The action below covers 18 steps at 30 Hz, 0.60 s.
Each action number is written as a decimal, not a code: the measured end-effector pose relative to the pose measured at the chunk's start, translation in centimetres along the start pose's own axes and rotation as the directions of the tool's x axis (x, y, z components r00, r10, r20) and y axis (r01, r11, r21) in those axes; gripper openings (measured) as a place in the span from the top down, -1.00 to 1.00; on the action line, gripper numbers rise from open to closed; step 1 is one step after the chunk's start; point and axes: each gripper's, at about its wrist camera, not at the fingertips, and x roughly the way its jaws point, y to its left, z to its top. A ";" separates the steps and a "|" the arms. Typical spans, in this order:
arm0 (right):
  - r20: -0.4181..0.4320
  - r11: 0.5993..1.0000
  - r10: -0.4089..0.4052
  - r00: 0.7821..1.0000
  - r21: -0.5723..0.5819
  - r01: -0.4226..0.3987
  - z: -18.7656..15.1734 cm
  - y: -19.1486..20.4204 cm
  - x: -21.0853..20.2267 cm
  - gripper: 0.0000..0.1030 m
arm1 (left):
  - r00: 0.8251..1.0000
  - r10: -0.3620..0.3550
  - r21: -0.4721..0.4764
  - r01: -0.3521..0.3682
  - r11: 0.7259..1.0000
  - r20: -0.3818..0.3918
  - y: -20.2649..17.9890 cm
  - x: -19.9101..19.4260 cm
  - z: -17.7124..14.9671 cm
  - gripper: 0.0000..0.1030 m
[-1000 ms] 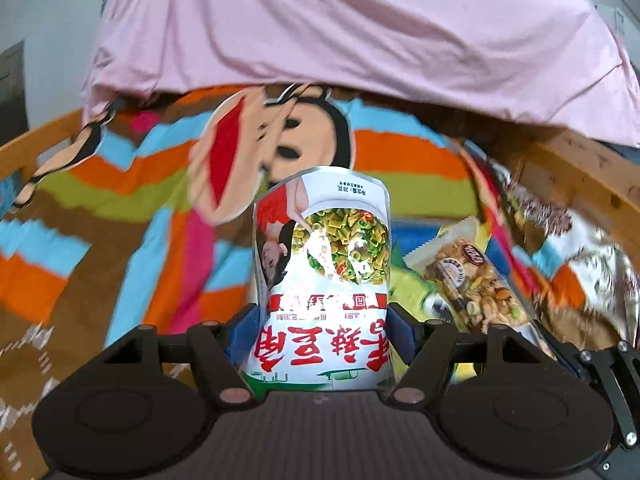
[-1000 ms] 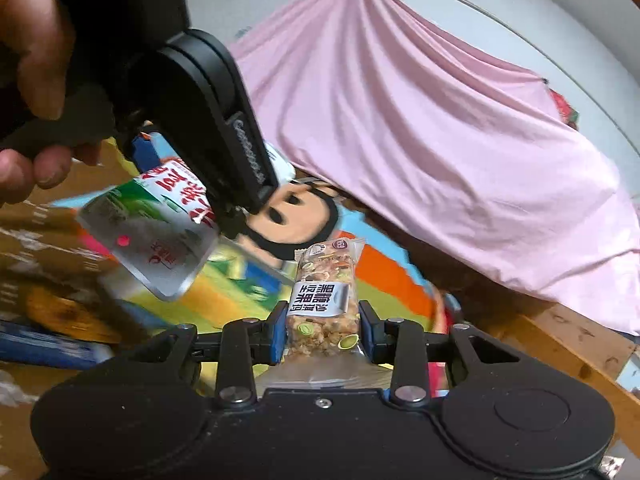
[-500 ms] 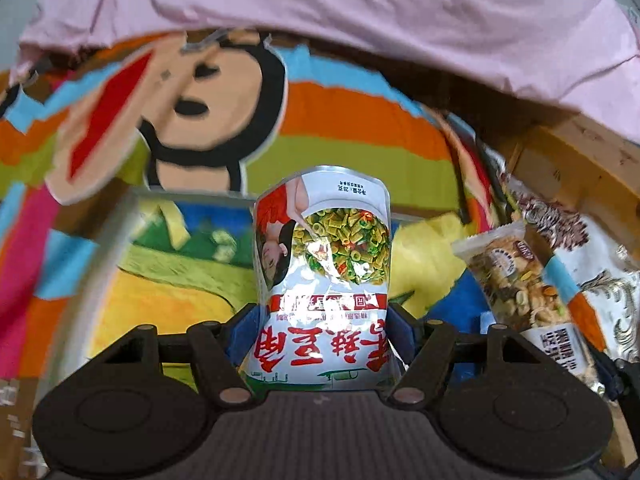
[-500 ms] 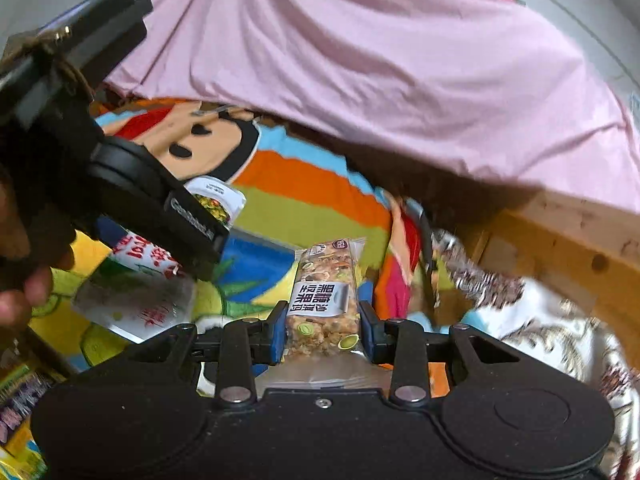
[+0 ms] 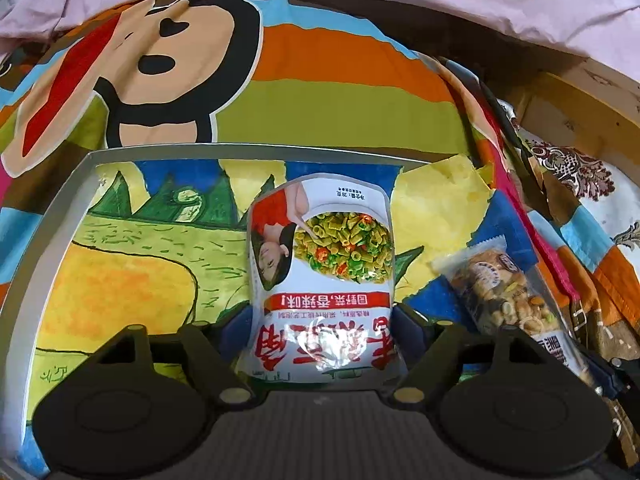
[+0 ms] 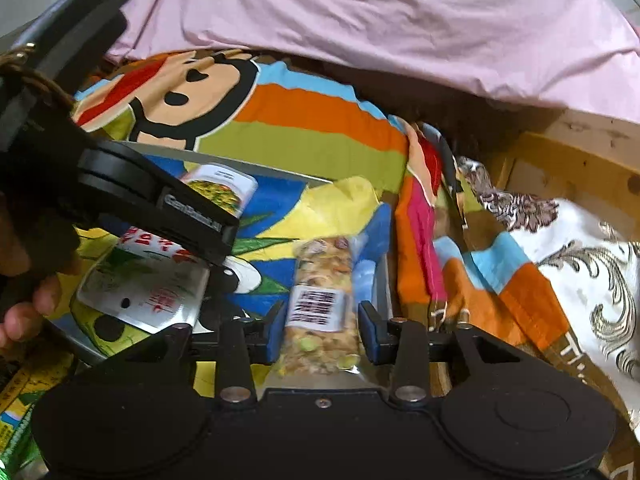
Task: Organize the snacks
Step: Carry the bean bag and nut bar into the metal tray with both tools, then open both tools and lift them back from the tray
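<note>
You have brought both tools down over the painted tray (image 5: 60, 216); left tool (image 5: 320, 320) and right tool (image 6: 320, 332) are spreading, pouch (image 5: 320, 248) and nut bar (image 6: 320, 300) slack between them; the bar, near the tray's edge, may drop outside.

Wooden-framed bed (image 5: 576, 92) under a striped cartoon-monkey blanket (image 5: 320, 92). On the blanket, a grey-rimmed painted tray (image 5: 64, 208); pink sheet (image 6: 380, 20) heaped behind, patterned cloth (image 6: 592, 248) rightward.
</note>
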 end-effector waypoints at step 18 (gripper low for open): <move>0.135 0.994 -0.095 0.986 0.069 0.086 2.1 -0.5 -5.5 -0.87 | 0.997 -0.038 -0.061 0.042 0.997 0.060 2.5 -5.6 -0.9 -0.97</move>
